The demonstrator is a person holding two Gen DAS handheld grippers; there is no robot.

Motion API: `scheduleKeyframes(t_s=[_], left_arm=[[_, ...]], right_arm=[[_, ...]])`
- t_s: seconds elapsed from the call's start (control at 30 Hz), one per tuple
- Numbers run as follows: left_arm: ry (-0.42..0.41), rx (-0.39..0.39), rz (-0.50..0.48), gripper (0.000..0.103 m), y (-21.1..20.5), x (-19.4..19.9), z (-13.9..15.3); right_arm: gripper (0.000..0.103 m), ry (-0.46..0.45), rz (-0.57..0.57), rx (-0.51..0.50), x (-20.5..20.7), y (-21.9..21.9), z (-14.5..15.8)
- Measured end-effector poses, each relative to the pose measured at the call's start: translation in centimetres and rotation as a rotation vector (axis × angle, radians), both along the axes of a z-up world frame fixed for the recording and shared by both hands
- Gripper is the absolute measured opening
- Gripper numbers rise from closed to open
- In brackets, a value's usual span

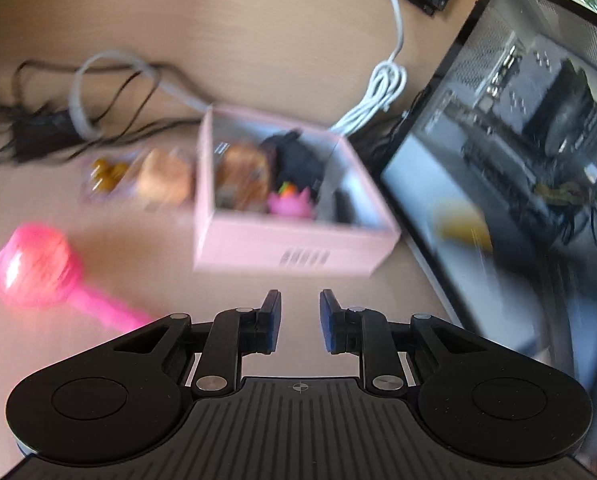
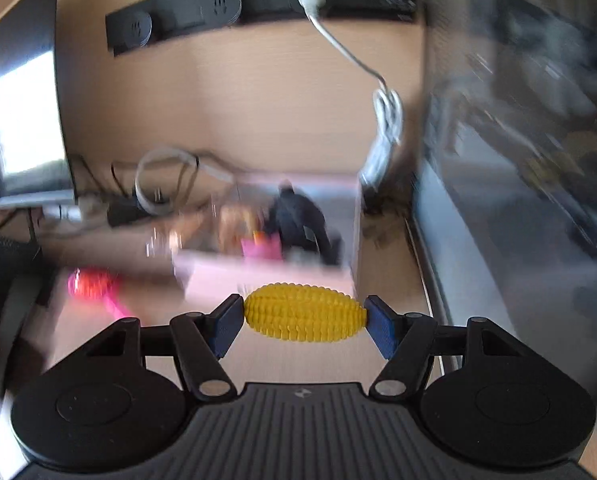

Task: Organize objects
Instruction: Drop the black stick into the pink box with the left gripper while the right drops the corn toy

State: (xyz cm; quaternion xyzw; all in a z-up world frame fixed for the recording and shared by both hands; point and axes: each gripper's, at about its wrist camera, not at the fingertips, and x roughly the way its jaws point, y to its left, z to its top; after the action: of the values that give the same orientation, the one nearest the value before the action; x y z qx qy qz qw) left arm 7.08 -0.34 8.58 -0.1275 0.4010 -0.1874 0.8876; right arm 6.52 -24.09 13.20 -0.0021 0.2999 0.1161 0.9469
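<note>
A pink open box (image 1: 294, 254) stands on the wooden desk and holds a pink toy (image 1: 290, 202), a brown item and a black item. My left gripper (image 1: 300, 322) is open and empty, just in front of the box. A pink rattle (image 1: 38, 266) lies to its left. My right gripper (image 2: 304, 318) is shut on a yellow corn toy (image 2: 304, 318), held end to end between the pads, above the desk in front of the pink box (image 2: 258, 276). The rattle also shows in the right wrist view (image 2: 94, 286).
A glass-sided computer case (image 1: 518, 152) stands right of the box. Small packets (image 1: 138, 178) lie left of the box. Black and grey cables (image 1: 90, 108) and a white cable (image 1: 382, 88) lie behind it. A black power strip (image 2: 258, 4) runs along the back.
</note>
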Motion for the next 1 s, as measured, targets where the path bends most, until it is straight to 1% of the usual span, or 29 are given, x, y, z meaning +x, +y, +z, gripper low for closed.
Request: scheduleKeyframes(t_s=[0.13,0.27,0.33,0.37,0.43,0.5,0.57,0.67,0.77,0.9,1.0], left_arm=[[0.074,-0.003,0.059,0.023,2.9,-3.9,-1.6],[0.128,0.016,0.155,0.023,6.2,-6.6,-2.6],[0.143,0.021,0.237,0.023,8.1,-7.4,-2.8],[0.145,0.017,0.286,0.023,9.2,-7.7,-2.8],[0.145,0.004,0.360,0.023,10.9,-8.3,-2.7],[0.153,-0.014,0.418,0.023,12.2,-8.6,-2.7],[0.161,-0.032,0.445,0.023,12.8,-8.6,-2.9],[0.152,-0.062,0.462,0.023,13.0,-7.2,-2.7],[0.130,-0.084,0.479,0.023,12.5,-4.8,-2.2],[0.141,-0.125,0.571,0.023,12.1,-0.6,-2.4],[0.167,-0.109,0.604,0.023,11.3,1.9,-2.9]], right_arm=[[0.066,-0.041,0.045,0.056,7.0,2.8,1.6],[0.067,-0.091,0.057,0.042,13.4,6.5,2.7],[0.081,-0.076,0.083,0.034,16.8,8.2,2.9],[0.087,-0.060,0.074,0.028,18.1,8.7,2.9],[0.086,-0.051,0.053,0.035,19.3,9.0,3.1],[0.089,-0.056,0.056,0.061,18.9,8.6,3.4],[0.093,-0.049,0.051,0.084,17.9,8.0,3.3],[0.094,-0.018,0.074,0.073,15.6,7.4,2.4],[0.094,0.021,0.107,0.039,12.2,7.2,0.5],[0.094,0.087,0.152,-0.009,7.0,7.3,-2.6],[0.094,0.127,0.193,-0.036,3.8,7.4,-4.3]])
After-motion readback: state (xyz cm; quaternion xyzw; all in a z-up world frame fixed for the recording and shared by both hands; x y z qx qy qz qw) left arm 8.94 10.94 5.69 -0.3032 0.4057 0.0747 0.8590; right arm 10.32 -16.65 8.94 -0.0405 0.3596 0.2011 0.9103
